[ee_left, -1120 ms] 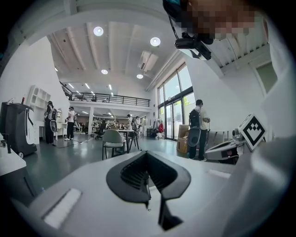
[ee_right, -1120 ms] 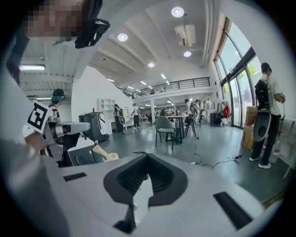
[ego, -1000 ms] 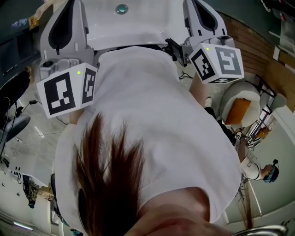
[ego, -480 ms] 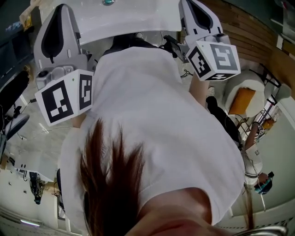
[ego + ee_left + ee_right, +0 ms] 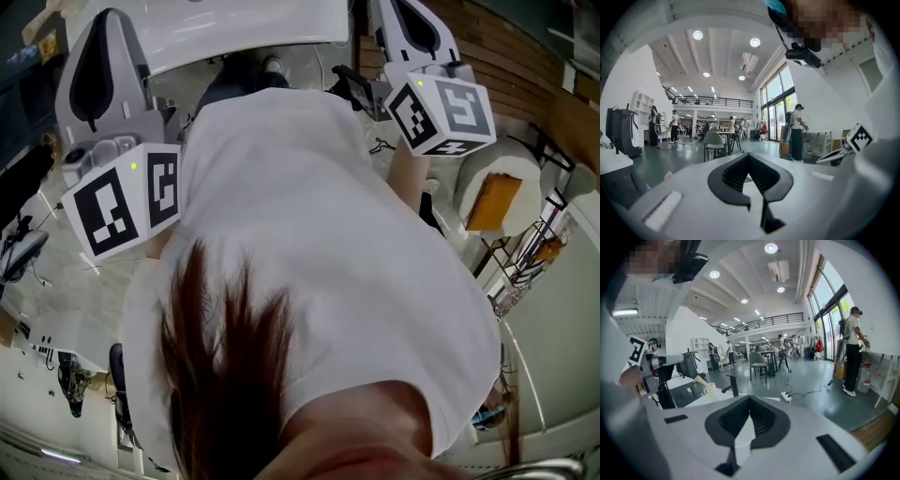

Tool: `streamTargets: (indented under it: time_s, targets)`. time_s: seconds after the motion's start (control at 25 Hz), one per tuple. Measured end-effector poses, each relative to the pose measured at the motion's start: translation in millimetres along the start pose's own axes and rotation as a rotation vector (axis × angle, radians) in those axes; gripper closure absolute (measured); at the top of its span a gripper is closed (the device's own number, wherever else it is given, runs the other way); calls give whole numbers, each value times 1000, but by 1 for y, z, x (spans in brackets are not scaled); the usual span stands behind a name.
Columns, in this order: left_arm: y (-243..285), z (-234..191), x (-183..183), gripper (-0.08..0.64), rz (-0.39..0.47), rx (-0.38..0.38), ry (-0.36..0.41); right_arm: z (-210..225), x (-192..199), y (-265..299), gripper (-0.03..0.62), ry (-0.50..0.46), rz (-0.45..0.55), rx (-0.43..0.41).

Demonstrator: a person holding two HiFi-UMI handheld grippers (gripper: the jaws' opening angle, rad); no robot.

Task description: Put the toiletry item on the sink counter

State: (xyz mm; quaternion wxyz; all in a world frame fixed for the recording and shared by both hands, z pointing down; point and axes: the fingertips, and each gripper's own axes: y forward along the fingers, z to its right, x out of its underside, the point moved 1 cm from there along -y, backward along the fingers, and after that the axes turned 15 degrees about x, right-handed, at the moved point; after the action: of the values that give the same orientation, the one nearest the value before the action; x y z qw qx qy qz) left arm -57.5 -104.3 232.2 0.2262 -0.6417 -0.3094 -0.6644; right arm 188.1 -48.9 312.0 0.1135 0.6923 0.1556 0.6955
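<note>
The left tongs [image 5: 749,155] are closed, tips meeting, with nothing between them. The right tongs [image 5: 750,398] are closed and empty too. Each pair carries 1 marker cube, 2 in all: the left cube [image 5: 122,202] and the right cube [image 5: 441,114] sit on either side of the person's white shirt [image 5: 309,234]. Both tongs point up and away from the body towards the white sink [image 5: 244,23] at the top of the head view.

In the right gripper view, a white table [image 5: 705,399] carries 1 black tap [image 5: 732,385], 1 white cup [image 5: 710,389] and 1 cone-shaped thing [image 5: 699,379] just beside the cup. Which of these is the toiletry item cannot be told. Farther off, 1 grey chair [image 5: 759,361] stands on the floor and 1 person [image 5: 853,350] stands by the windows.
</note>
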Motion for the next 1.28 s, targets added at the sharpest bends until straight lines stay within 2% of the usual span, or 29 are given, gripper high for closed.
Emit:
streamTargets:
  time_s: [0.24, 0.48, 0.68, 0.84, 1.0, 1.28]
  targets:
    - [-5, 17, -10, 551, 21, 17, 20, 7, -5, -16, 588, -6, 28, 5]
    - [-2, 14, -6, 551, 26, 9, 15, 0, 0, -11, 588, -24, 27, -20]
    - [5, 23, -16, 551, 28, 45, 30, -12, -11, -9, 588, -34, 48, -54]
    - [3, 34, -15, 551, 34, 66, 38, -12, -8, -13, 588, -48, 54, -51]
    - [-2, 35, -1, 551, 21, 49, 25, -6, 4, -16, 588, -45, 39, -40]
    - [-11, 32, 1, 551, 30, 9, 29, 4, 9, -18, 588, -48, 44, -31]
